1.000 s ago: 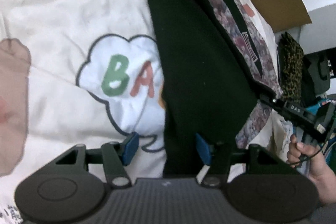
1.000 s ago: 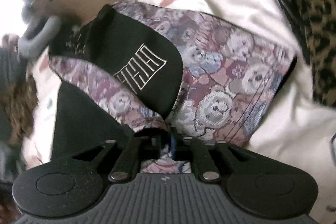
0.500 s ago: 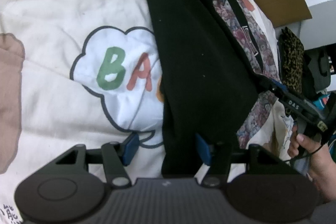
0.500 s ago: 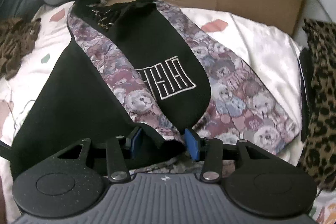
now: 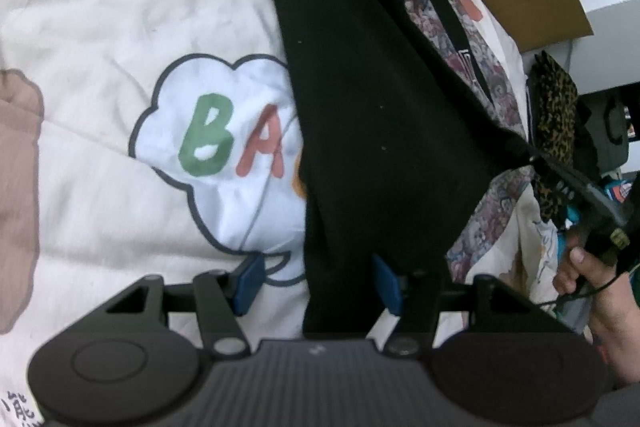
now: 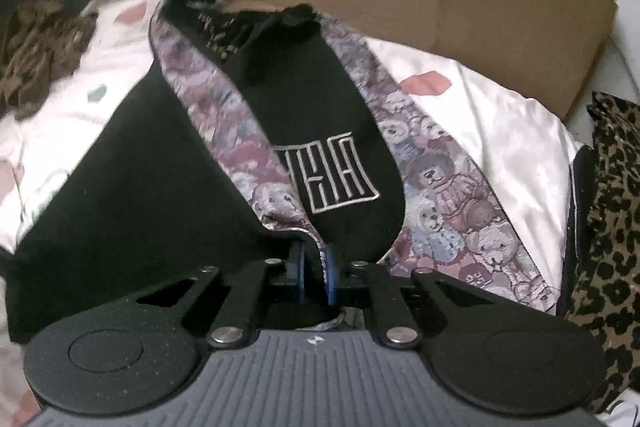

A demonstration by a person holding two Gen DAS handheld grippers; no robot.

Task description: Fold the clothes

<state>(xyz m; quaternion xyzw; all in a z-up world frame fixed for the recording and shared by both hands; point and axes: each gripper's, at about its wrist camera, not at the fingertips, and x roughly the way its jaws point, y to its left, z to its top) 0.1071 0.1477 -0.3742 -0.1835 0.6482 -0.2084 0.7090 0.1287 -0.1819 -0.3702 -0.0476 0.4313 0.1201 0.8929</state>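
The left wrist camera is sitting just behind the left gripper, looking steeply down and close onto the white printed bedspread and the black side of the bear-print garment. The right wrist camera is riding behind the right gripper, facing down and forward along that garment toward the cardboard box at the far edge of the bed. Both views are sharing the garment, bedspread, box and leopard-print cloth.
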